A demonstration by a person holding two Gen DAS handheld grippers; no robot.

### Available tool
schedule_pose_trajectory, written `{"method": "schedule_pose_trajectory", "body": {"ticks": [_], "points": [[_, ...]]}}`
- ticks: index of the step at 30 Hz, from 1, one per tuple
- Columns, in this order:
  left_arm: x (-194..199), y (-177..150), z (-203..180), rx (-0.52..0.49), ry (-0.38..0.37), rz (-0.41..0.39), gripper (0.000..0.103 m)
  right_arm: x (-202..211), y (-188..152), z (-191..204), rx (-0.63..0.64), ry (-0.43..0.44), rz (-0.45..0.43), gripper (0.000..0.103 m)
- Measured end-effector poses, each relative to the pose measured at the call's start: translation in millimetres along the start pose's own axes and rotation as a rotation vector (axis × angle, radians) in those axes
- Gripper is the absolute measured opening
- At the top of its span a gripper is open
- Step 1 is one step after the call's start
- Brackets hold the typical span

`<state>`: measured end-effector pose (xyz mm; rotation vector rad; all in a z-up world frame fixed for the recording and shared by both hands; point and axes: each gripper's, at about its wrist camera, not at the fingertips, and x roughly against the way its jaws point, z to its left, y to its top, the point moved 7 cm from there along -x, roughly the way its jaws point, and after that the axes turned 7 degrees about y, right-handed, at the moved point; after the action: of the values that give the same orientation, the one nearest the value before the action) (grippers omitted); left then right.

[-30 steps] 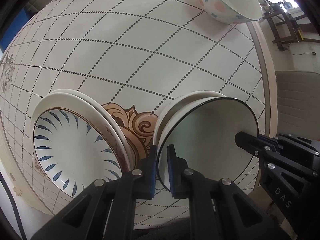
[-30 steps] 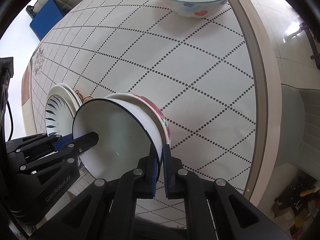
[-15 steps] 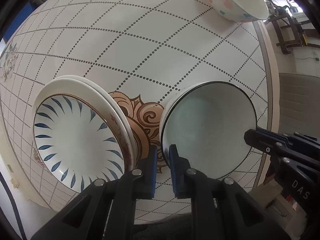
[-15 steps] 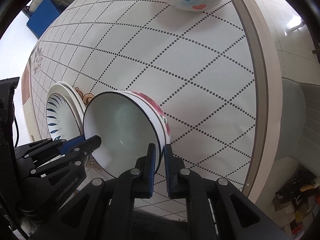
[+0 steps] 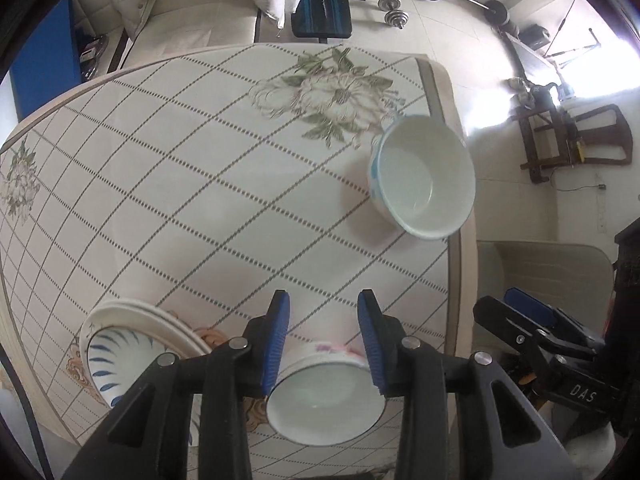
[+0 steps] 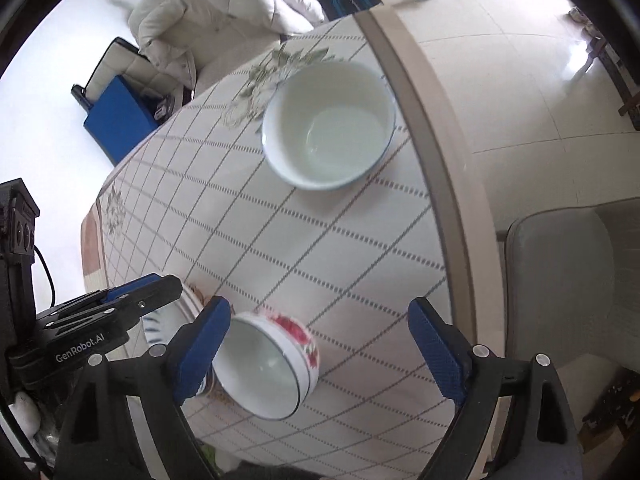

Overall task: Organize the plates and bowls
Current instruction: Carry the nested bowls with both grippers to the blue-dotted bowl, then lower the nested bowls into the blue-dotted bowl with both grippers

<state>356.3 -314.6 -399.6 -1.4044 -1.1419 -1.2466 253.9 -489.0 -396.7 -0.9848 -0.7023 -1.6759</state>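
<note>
Near table (image 5: 224, 200) edge, bowl stack (image 5: 326, 396) sits beside plates (image 5: 120, 360). Left gripper (image 5: 324, 340) & right gripper (image 6: 320, 352) opening, empty. Next: fetch far bowl (image 6: 330, 136), nest it.

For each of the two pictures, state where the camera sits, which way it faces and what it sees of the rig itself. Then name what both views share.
Left wrist: sits on the left gripper, faces steeply down at the table; its jaws are opening above the stacked bowls.
Right wrist: sits on the right gripper, faces down likewise; jaws are opening, nothing gripped.
Shared: stacked bowls, blue-rimmed bowl, plates, each other's gripper.
</note>
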Motion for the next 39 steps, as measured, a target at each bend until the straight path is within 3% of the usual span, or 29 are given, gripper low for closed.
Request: {"method": "schedule_pose_trajectory", "body": {"ticks": [6,8,12,16,17,18,20,24,39], "points": [[-25,59,-33,-0.018,-0.022,0.034,0.033,5,69,-35,-0.083,-0.016,-0.04,0.092],[-38,71,-41,-0.036,-0.011,0.06,0.033,-1,86,-43,-0.092,-0.027,-0.037,0.081],[-61,85,-55,-0.074,0.028,0.099,0.033,-20,108,-52,-0.103,-0.038,0.004,0.071],[-76,90,-64,-0.097,0.045,0.121,0.031,-43,116,-54,-0.116,-0.034,0.05,0.054],[-78,92,-65,-0.099,0.05,0.119,0.026,-48,117,-55,-0.119,-0.036,0.056,0.042],[-80,93,-66,-0.102,0.052,0.119,0.017,-51,118,-56,-0.122,-0.04,0.063,0.04],[-82,94,-66,-0.108,0.071,0.114,0.014,-59,119,-57,-0.127,-0.043,0.08,0.022],[-83,95,-64,-0.111,0.088,0.101,0.009,-68,123,-62,-0.117,-0.093,0.092,0.009],[-50,78,-54,-0.11,0.101,0.031,0.009,-52,113,-44,-0.068,-0.099,0.085,0.008]]}}
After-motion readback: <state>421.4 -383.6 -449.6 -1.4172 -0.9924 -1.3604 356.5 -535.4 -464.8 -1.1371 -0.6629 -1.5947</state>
